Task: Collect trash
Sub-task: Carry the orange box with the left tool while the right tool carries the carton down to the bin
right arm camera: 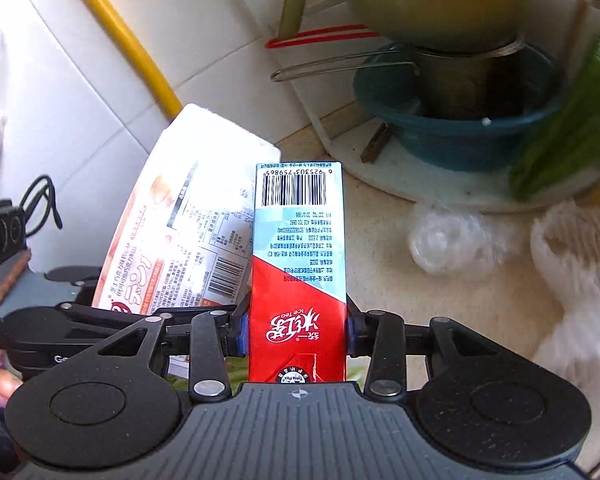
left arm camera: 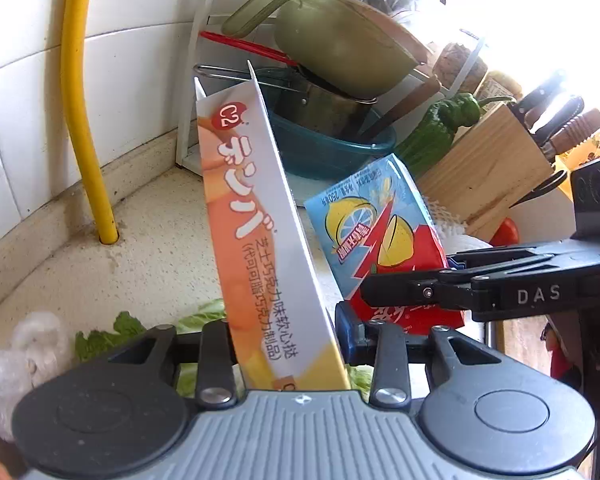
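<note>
My left gripper (left arm camera: 288, 336) is shut on a flat orange-and-white snack box (left arm camera: 256, 220), which stands up tilted between its jaws, above the speckled counter (left arm camera: 148, 232). The right gripper (left arm camera: 380, 292) reaches in from the right in the left wrist view, clamped on a red-and-blue iced tea carton (left arm camera: 384, 236). In the right wrist view the right gripper (right arm camera: 296, 332) is shut on that carton (right arm camera: 300, 248), barcode end pointing away. The snack box (right arm camera: 188, 216) shows just left of it, held by the left gripper (right arm camera: 100, 312).
A white rack holds a teal basin (left arm camera: 336, 148), a steel pot and an olive scoop (left arm camera: 332, 44). A yellow pipe (left arm camera: 80, 100) runs down the tiled wall. A knife block (left arm camera: 488, 172) and green pepper (left arm camera: 440, 128) stand right. Crumpled plastic (right arm camera: 452, 240) and lettuce leaves (left arm camera: 104, 336) lie on the counter.
</note>
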Motion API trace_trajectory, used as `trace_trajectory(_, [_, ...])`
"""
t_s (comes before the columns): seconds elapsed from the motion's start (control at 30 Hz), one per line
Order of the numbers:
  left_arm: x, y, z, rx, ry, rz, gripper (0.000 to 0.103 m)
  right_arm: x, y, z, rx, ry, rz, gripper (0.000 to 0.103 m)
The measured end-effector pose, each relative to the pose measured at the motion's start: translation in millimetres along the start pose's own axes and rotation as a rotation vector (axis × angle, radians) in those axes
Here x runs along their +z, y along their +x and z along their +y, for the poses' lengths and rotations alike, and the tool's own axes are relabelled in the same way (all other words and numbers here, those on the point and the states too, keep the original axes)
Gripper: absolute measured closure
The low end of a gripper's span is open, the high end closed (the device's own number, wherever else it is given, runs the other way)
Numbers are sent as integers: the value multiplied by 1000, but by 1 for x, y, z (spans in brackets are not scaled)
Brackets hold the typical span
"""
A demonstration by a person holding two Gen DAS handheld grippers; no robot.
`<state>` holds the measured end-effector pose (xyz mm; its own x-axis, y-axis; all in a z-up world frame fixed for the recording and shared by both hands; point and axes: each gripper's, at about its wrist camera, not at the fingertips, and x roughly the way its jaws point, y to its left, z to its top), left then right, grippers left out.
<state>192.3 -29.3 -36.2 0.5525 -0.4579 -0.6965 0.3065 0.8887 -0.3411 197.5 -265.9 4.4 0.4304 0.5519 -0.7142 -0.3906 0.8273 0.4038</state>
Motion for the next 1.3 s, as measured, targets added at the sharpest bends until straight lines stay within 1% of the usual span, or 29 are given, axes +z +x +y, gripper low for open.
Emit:
trace_trajectory(0.07, [-1,-3,-7,9,10,-8,70,-6,-4,3,15,9,-27,55])
trace_trajectory(0.13, [-3,-8,-14,36,16,-17,70,-7,-5,9,21,-9,-45,55])
trace_trajectory(0.23, [-8,-17,-18,61,6,-32,70,-11,-7,19,14,-43,-66,54])
trace_trajectory(0.3, [-11,-23,-20,84,0,-42,70,-14,-11,22,31,-43,-76,55])
trace_trajectory(0.4, [-18,-32,-20,119,-9,-62,70,-16,-8,25,66,-44,-80,55])
trace_trajectory(0.57, [-27,-52,-16,144,-29,-96,70,-18,-6,39,95,-73,-78,55])
trace_trajectory(0.73, [-33,-79,-13,154,-20,-150,70,-18,-11,62,102,-112,-101,54])
trace_trajectory(0.83, [-42,-96,-10,174,-19,-174,70,-19,-15,76,106,-125,-116,54])
trace_trajectory(0.93, [-52,-115,-3,195,-36,-195,70,-22,-14,95,111,-148,-114,54])
trace_trajectory(1.3, [-92,-186,22,302,-72,-271,70,-37,-2,176,177,-246,-110,54])
